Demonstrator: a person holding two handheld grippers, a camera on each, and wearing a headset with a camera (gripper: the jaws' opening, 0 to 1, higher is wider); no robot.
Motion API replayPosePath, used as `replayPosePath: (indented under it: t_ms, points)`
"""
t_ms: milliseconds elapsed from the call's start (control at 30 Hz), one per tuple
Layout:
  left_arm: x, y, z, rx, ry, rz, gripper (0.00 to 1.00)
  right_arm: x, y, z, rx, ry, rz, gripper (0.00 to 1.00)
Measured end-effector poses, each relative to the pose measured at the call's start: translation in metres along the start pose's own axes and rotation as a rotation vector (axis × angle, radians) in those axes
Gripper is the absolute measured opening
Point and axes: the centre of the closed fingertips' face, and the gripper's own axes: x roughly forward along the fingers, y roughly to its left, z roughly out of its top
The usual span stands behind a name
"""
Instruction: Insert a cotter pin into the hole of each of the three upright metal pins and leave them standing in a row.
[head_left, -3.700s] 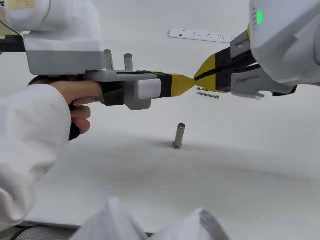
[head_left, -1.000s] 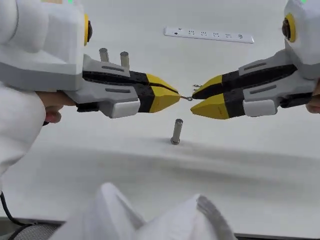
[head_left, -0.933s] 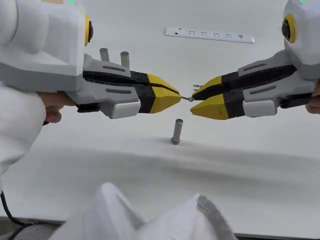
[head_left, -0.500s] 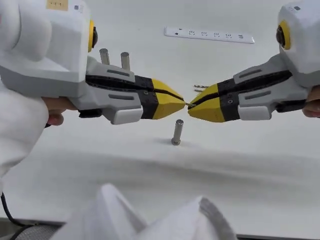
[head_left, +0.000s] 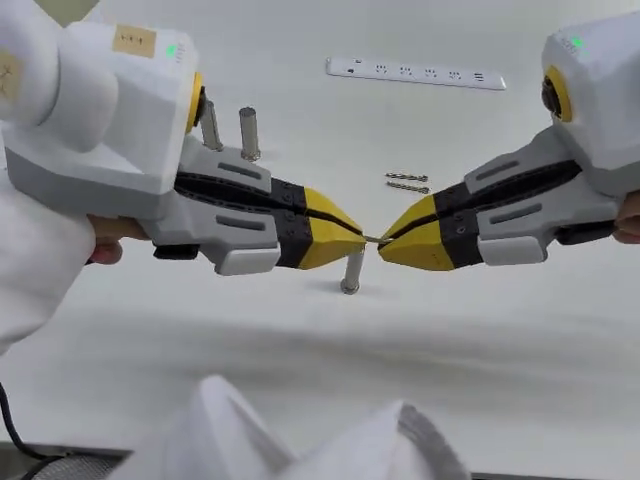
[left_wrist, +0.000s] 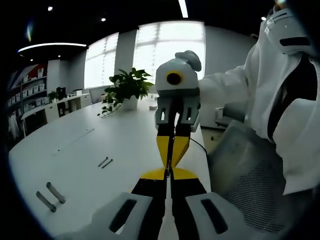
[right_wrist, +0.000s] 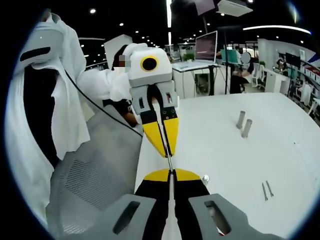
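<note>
Yellow-tipped, the left gripper (head_left: 355, 232) and the right gripper (head_left: 386, 240) met nose to nose above the white counter (head_left: 520, 340). A thin cotter pin (head_left: 370, 239) bridged the small gap between them. Both sets of fingers were closed down to a slit. Each appeared to pinch one end of the cotter pin, though the wire was so fine in the head view that the left one's hold was less certain. In the right gripper view the cotter pin (right_wrist: 169, 159) ran as a straight line from the right gripper (right_wrist: 171, 172) up to the left gripper (right_wrist: 165, 154) facing it.

At 6 o'clock from the meeting tips, one metal pin (head_left: 350, 272) stood upright on the counter, just below the cotter pin and apart from it. Two more metal pins (head_left: 247, 133) stood upright side by side at 10 o'clock, one partly hidden behind the left gripper's body. Two spare cotter pins (head_left: 407, 178) lay flat and close together at 1 o'clock. A white power strip (head_left: 415, 73) lay farther off near 12 o'clock.
</note>
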Motion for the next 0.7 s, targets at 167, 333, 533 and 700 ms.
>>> replayPosePath:
  t_ms: [167,333,533,700]
  points:
    - [0.01,-0.011,-0.004,0.003,0.036,-0.018,0.0,-0.004,0.002,-0.003,0.037,-0.005,-0.002,0.0]
    - [0.013,-0.013,-0.005,0.03,0.045,-0.019,0.0,-0.005,0.001,-0.006,0.048,-0.01,-0.016,0.0]
    - [0.018,-0.01,-0.009,0.021,0.061,-0.014,0.01,-0.004,-0.006,-0.013,0.067,-0.003,-0.055,0.0]
    - [0.022,-0.004,-0.027,-0.018,0.11,-0.002,0.2,-0.009,-0.021,-0.025,0.105,-0.009,-0.119,0.0]
